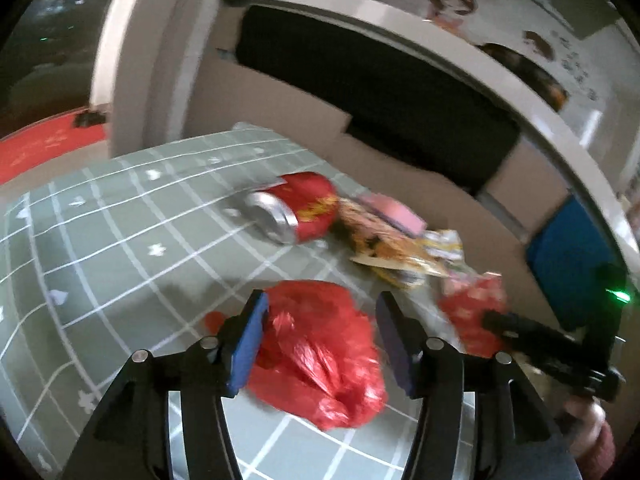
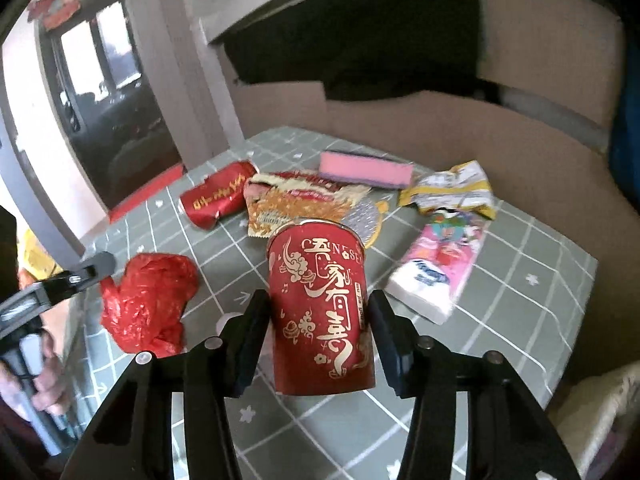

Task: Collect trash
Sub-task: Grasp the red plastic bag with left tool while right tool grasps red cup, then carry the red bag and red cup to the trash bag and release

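A crumpled red plastic bag (image 1: 320, 356) lies on the grey-green checked tablecloth between the open fingers of my left gripper (image 1: 320, 312); it also shows in the right wrist view (image 2: 148, 300). A red paper cup with gold lettering (image 2: 320, 304) stands upright between the fingers of my right gripper (image 2: 320, 308), which are open around it with small gaps on both sides. A crushed red can (image 1: 296, 212) (image 2: 218, 198), a torn snack wrapper (image 2: 296, 204) and a yellow-white wrapper (image 2: 452, 188) lie further back.
A pink sponge (image 2: 366, 170) and a pink tissue pack (image 2: 436, 264) lie on the tablecloth (image 2: 520, 300). Cardboard panels (image 2: 480, 132) stand behind the table. The right gripper appears at the right of the left wrist view (image 1: 532, 336). The table's edge runs at the left.
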`<state>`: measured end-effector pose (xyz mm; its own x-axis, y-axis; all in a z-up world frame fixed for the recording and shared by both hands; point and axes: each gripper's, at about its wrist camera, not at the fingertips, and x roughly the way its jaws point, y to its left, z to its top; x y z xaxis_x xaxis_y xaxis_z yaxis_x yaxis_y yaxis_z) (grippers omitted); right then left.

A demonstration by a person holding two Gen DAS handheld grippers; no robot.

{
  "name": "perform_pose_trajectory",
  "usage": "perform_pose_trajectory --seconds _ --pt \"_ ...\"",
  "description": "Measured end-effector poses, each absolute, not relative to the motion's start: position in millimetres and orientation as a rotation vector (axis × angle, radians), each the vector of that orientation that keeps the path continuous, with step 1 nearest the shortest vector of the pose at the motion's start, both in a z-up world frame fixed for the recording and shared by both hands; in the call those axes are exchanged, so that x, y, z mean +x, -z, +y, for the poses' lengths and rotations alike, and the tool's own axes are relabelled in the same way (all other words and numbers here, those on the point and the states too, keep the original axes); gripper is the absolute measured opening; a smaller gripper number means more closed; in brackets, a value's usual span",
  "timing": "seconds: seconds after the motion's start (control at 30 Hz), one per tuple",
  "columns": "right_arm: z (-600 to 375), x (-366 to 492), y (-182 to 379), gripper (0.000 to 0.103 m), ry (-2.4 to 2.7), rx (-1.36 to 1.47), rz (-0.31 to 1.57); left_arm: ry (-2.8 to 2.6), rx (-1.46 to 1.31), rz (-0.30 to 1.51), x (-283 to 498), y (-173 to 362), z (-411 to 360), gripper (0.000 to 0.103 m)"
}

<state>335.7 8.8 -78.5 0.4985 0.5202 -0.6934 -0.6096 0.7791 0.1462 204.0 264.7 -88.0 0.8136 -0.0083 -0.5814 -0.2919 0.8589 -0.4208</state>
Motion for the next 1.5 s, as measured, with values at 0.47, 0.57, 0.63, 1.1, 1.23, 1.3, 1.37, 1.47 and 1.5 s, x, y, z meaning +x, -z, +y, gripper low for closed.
perform_pose_trajectory --seconds 0.47,0.57,0.63,1.1,1.23,1.3,1.37,1.47,1.5 --pt "-48 302 72 0.048 -0.614 -0.073 0.773 -0.149 -0.771 0.781 241 134 277 0.072" --pt "-58 298 72 0.048 -0.605 -0.055 0.772 -0.163 -0.735 0.759 239 123 268 0.057" --pt "-63 294 71 0.048 -0.598 -0.049 0.765 -0.152 -0.694 0.758 239 115 259 0.053" --pt "-126 258 26 0.048 -0.522 0.021 0.623 0.029 -0.388 0.571 226 26 150 0.052" --pt "-151 243 8 0.048 -0.48 0.036 0.566 0.113 -0.321 0.528 225 -1 108 0.052" --pt "-166 235 -4 0.048 -0.452 0.044 0.529 0.149 -0.293 0.505 224 -12 89 0.052" --pt "-181 225 -18 0.048 -0.424 0.049 0.488 0.183 -0.268 0.482 223 -23 70 0.052" --pt "-203 212 -36 0.048 -0.375 0.044 0.433 0.241 -0.237 0.453 222 -38 39 0.052" --pt "-209 209 -41 0.048 -0.361 0.043 0.42 0.257 -0.231 0.444 222 -41 31 0.052"
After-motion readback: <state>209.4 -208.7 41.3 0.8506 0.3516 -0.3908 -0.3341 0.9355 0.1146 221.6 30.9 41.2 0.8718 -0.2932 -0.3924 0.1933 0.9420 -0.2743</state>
